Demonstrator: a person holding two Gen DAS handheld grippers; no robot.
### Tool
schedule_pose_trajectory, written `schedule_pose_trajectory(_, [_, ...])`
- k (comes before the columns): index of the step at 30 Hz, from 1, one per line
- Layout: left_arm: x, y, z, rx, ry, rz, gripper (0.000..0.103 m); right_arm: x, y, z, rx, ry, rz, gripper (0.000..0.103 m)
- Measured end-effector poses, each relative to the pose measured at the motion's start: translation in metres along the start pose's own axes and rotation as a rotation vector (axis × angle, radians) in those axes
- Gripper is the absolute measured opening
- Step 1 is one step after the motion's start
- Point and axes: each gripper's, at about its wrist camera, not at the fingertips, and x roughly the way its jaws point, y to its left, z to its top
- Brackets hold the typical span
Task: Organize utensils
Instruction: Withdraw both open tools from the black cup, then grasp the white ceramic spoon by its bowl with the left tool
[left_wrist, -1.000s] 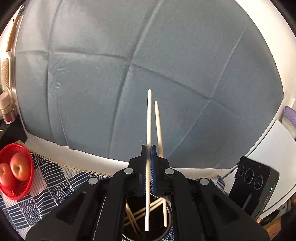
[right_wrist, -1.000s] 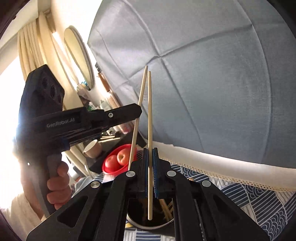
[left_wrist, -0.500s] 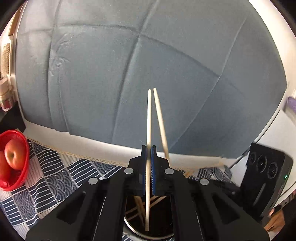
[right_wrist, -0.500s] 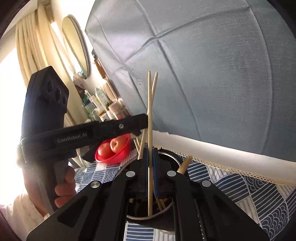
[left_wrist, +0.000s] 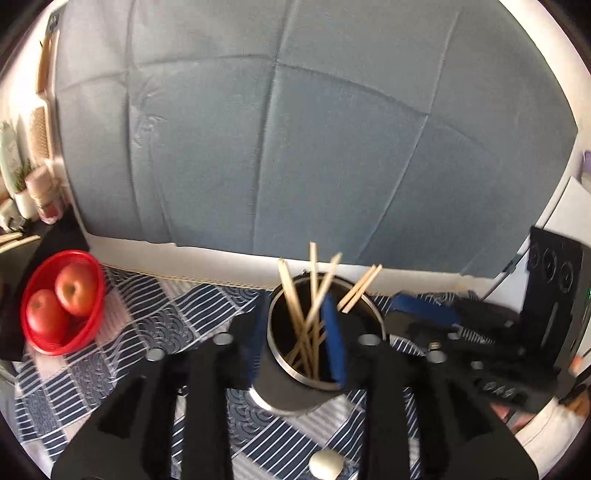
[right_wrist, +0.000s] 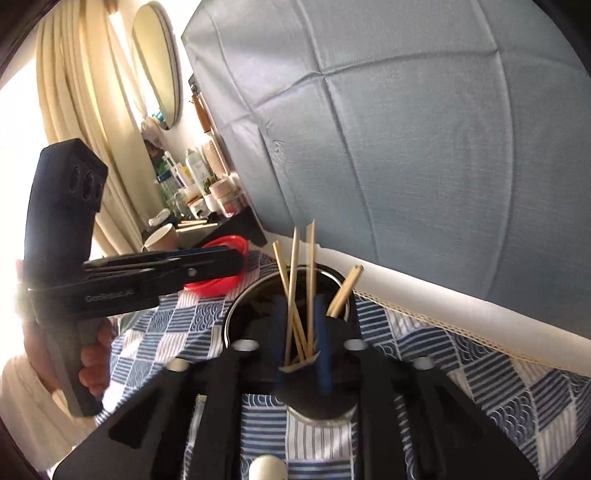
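Since the earlier frames, both chopsticks have been released: each was pinched upright between blue pads then, and both now stand loose in the metal holder (left_wrist: 291, 391) among the other chopsticks (left_wrist: 312, 314). The jaws of the left gripper (left_wrist: 297, 339) have just been opening and are parted, with nothing pressed between the pads; the holder's mouth is seen through the gap. The jaws of the right gripper (right_wrist: 301, 343) have likewise just been opening, and the sticks seen between its pads are not gripped.

The holder is set on a blue-and-white patterned cloth (left_wrist: 147, 332), near the cloth's lace-trimmed far edge, behind which a grey-blue fabric backdrop (left_wrist: 295, 147) rises. Free cloth is left on both sides of the holder. To the left, well apart from it, a red basket (left_wrist: 85, 338) holding two apples (left_wrist: 61, 297) is placed at the cloth's corner. In the right wrist view the left gripper (right_wrist: 221, 262) is seen just left of the holder's rim, held by a hand (right_wrist: 92, 358). Bottles and jars are crowded on a dark shelf (right_wrist: 236, 221) beyond.
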Motion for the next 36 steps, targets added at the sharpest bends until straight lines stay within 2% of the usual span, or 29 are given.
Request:
schedule_pose_trajectory(2, [-0.010, 0.000, -0.007, 0.004, 0.003, 0.015, 0.050, -0.009, 0.000, -0.003, -0.009, 0.006, -0.010, 0.038])
schedule_pose_trajectory(3, [-0.014, 0.001, -0.010, 0.003, 0.001, 0.022, 0.053, -0.014, 0.000, -0.006, -0.011, 0.010, -0.013, 0.040])
schedule_pose_trajectory(5, [-0.022, 0.003, -0.018, -0.002, 0.010, 0.033, 0.069, -0.021, -0.001, -0.010, -0.014, 0.012, -0.025, 0.047])
schedule_pose_trajectory(10, [-0.034, 0.009, -0.037, -0.039, 0.037, 0.063, 0.081, -0.036, -0.001, -0.020, -0.013, 0.028, -0.064, 0.070])
schedule_pose_trajectory(15, [-0.039, 0.017, -0.059, -0.083, 0.074, 0.086, 0.091, -0.042, -0.004, -0.035, -0.009, 0.062, -0.095, 0.083])
schedule_pose_trajectory(23, [-0.034, 0.020, -0.100, -0.093, 0.163, 0.104, 0.096, -0.034, -0.014, -0.062, 0.033, 0.143, -0.108, 0.087])
schedule_pose_trajectory(29, [-0.018, 0.017, -0.145, -0.028, 0.311, 0.105, 0.097, -0.024, -0.018, -0.085, 0.041, 0.213, -0.102, 0.087])
schedule_pose_trajectory(36, [-0.009, 0.012, -0.180, 0.010, 0.398, 0.082, 0.097, -0.016, -0.027, -0.108, 0.072, 0.283, -0.102, 0.087])
